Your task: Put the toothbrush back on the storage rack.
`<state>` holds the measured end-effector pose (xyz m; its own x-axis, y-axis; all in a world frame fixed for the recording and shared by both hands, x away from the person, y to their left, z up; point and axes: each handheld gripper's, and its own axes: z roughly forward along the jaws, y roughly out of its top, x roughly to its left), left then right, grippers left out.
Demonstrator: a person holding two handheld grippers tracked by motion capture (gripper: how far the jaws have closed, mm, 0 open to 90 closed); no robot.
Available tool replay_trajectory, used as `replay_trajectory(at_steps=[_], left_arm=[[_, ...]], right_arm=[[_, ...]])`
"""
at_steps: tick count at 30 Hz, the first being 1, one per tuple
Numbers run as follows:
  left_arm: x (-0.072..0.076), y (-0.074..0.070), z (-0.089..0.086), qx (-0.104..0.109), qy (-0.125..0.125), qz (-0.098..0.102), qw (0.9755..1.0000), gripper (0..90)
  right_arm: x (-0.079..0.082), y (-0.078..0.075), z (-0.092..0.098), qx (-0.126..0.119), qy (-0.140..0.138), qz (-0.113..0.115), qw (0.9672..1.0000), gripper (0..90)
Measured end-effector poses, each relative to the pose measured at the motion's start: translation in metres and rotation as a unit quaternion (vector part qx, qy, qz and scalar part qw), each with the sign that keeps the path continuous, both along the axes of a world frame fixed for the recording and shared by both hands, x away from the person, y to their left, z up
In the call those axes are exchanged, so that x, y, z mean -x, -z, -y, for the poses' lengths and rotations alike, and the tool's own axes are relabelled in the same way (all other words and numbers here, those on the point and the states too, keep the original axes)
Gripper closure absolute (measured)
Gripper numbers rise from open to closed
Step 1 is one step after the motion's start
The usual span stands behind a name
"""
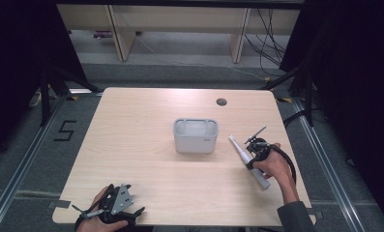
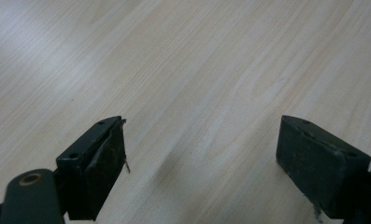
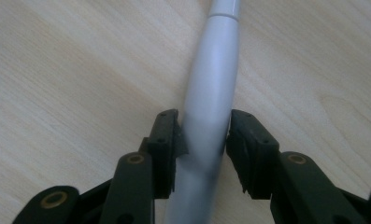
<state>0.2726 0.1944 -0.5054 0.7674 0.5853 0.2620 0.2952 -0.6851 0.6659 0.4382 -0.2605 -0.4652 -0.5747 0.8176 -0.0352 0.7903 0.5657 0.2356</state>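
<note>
My right gripper point(image 3: 204, 140) clamps the fat middle of the smooth, rigid, light white plastic electric-toothbrush handle point(image 3: 211, 93) lying on the pale wooden bench point(image 1: 141, 159) right of the grey caddy point(image 1: 195, 136), slippery so I squeeze squarely, left gripper point(image 2: 199, 158) open.

The tabletop point(image 1: 146, 159) is pale wood with a fine straight grain running along it, and a small dark grey round cap point(image 1: 221, 102) sits near its far edge. The box point(image 1: 195, 136) at the middle is light grey, paler inside. The long handle point(image 1: 247, 159) near the right edge is white to pale grey, plain, with a thin seam ring. Both hand-held grippers are black; the left hand-held gripper point(image 1: 113, 207) carries a grey plate, and the right hand-held gripper point(image 3: 204, 135) shows brass-coloured rivets.
</note>
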Motion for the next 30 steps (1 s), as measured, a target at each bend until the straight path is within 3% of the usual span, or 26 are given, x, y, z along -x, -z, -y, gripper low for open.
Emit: replay_trajectory(at_steps=[4,7,9,10,11,13,16,17,19,21,23,24,26,30], left_arm=[[0.0,0.001,0.001,0.006,0.002,0.001,1.0,15.4],[0.0,0.0,0.001,-0.003,-0.003,0.004,1.0,15.5],[0.0,0.001,0.0,0.004,0.001,0.002,1.0,15.5],[0.0,0.0,0.0,-0.001,0.0,-0.001,1.0,15.5],[0.0,0.0,0.0,-0.002,-0.003,0.003,1.0,15.5],[0.0,0.0,0.0,-0.003,-0.002,0.003,1.0,15.5],[0.0,0.001,0.0,0.005,0.001,0.002,1.0,15.5],[0.0,0.0,0.0,-0.001,0.0,-0.001,1.0,15.4],[0.0,0.0,0.0,-0.001,-0.003,0.003,1.0,15.4],[0.0,0.0,0.0,0.001,-0.002,0.003,1.0,15.5],[0.0,0.001,0.0,0.005,0.001,0.003,1.0,15.4],[0.0,0.001,0.001,0.005,0.001,0.003,1.0,15.5],[0.0,0.001,0.0,0.005,0.001,0.002,1.0,15.5],[0.0,0.0,0.0,-0.001,-0.003,0.003,1.0,15.5]], right_arm=[[-0.003,0.002,-0.003,0.008,-0.004,-0.011,0.9999,64.8],[-0.006,0.002,-0.006,0.023,-0.018,-0.024,0.9993,65.4],[-0.007,0.002,-0.008,0.024,-0.004,-0.036,0.999,65.9],[-0.008,0.001,-0.009,0.03,-0.005,-0.039,0.9988,65.9],[-0.01,0.003,-0.007,0.031,-0.023,-0.032,0.9988,65.9],[-0.01,0.002,-0.009,0.033,-0.011,-0.046,0.9983,65.9],[-0.013,0.004,-0.009,0.038,-0.023,-0.047,0.9979,66.0],[-0.013,0.003,-0.011,0.038,-0.01,-0.059,0.9975,66.0],[-0.016,0.004,-0.01,0.042,-0.023,-0.056,0.9973,66.1],[-0.015,0.004,-0.012,0.038,-0.004,-0.072,0.9966,66.2],[-0.016,0.004,-0.012,0.044,-0.008,-0.073,0.9963,66.2],[-0.019,0.005,-0.011,0.047,-0.027,-0.07,0.9961,66.2],[-0.018,0.005,-0.012,0.046,-0.014,-0.081,0.9955,66.2],[-0.02,0.007,-0.011,0.042,-0.016,-0.087,0.9952,66.2]])
